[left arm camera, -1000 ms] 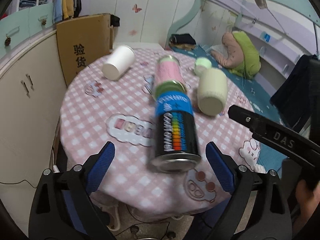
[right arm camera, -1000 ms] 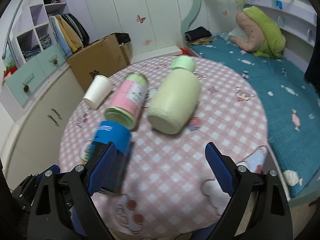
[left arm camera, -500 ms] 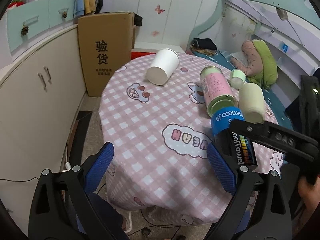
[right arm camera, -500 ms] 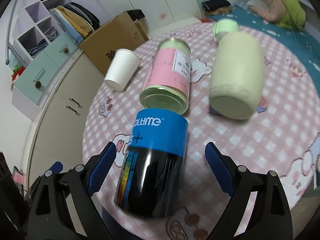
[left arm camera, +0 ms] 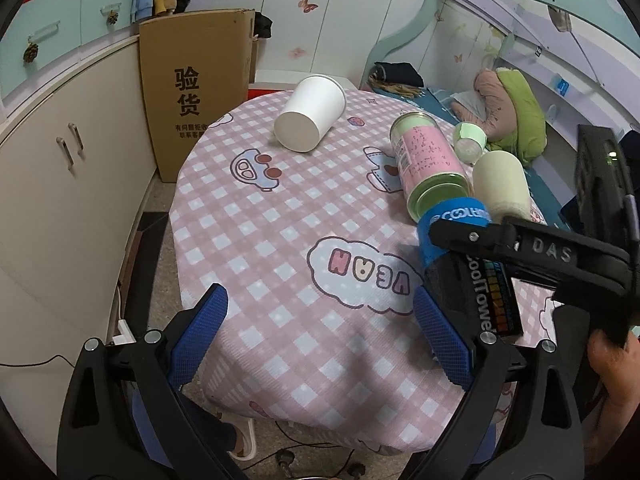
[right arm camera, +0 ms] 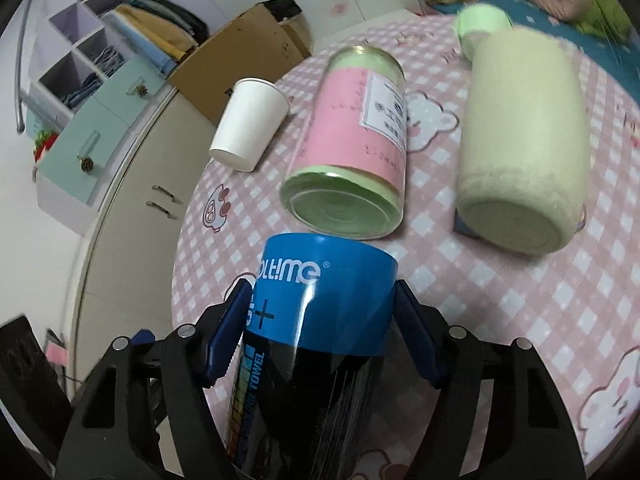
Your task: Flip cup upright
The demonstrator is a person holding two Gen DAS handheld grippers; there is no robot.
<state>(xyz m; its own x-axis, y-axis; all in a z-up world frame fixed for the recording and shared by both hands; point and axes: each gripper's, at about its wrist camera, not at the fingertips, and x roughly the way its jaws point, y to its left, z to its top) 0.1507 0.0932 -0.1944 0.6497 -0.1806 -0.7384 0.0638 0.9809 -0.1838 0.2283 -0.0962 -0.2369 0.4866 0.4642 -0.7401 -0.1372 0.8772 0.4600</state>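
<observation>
A black can with a blue band (right arm camera: 316, 320) lies on its side on the pink checked table (right arm camera: 520, 300); it also shows in the left wrist view (left arm camera: 468, 256). My right gripper (right arm camera: 320, 320) has its blue pads (right arm camera: 228, 332) on both sides of the can's blue band, closed against it. A white paper cup (left arm camera: 310, 114) lies on its side at the table's far edge, and also shows in the right wrist view (right arm camera: 250, 126). My left gripper (left arm camera: 320, 328) is open and empty above the table's near edge.
A pink-labelled green can (right arm camera: 352, 152) and a cream bottle with a green cap (right arm camera: 524, 136) lie on their sides beyond the black can. A cardboard box (left arm camera: 196, 88) and cupboards (left arm camera: 60, 160) stand left of the table. A bed (left arm camera: 516, 120) is on the right.
My right gripper moved forward and its pads closed in around the black can. My left gripper drew back to the left and up, away from the can.
</observation>
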